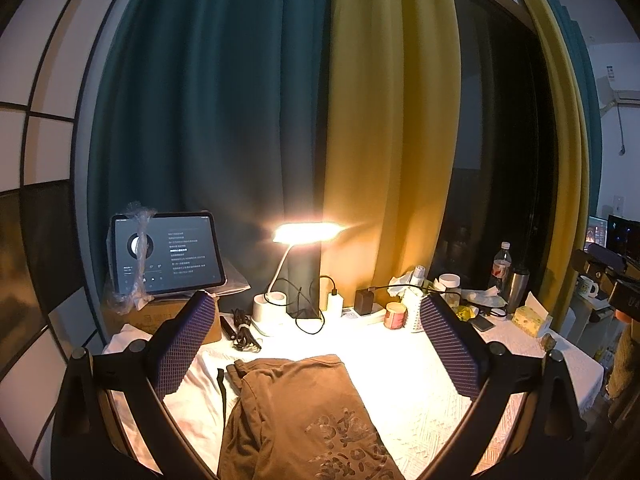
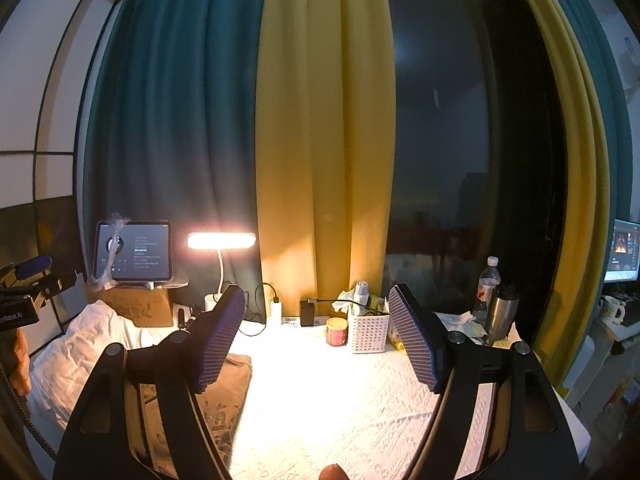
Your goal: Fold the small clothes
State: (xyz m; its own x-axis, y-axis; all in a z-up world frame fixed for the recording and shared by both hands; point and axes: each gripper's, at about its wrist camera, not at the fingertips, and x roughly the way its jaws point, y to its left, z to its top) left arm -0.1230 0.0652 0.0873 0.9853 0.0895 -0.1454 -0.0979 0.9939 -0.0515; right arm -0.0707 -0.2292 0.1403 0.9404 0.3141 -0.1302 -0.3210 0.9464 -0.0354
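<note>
A brown printed cotton garment lies folded at the frame's bottom centre on the white textured tabletop — left gripper and right gripper both spread wide, empty.

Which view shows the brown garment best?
The left wrist view: the brown garment lies between the open left claw, printed pattern visible. The right wrist view shows only its edge, mostly behind a finger of the open right claw.
</note>
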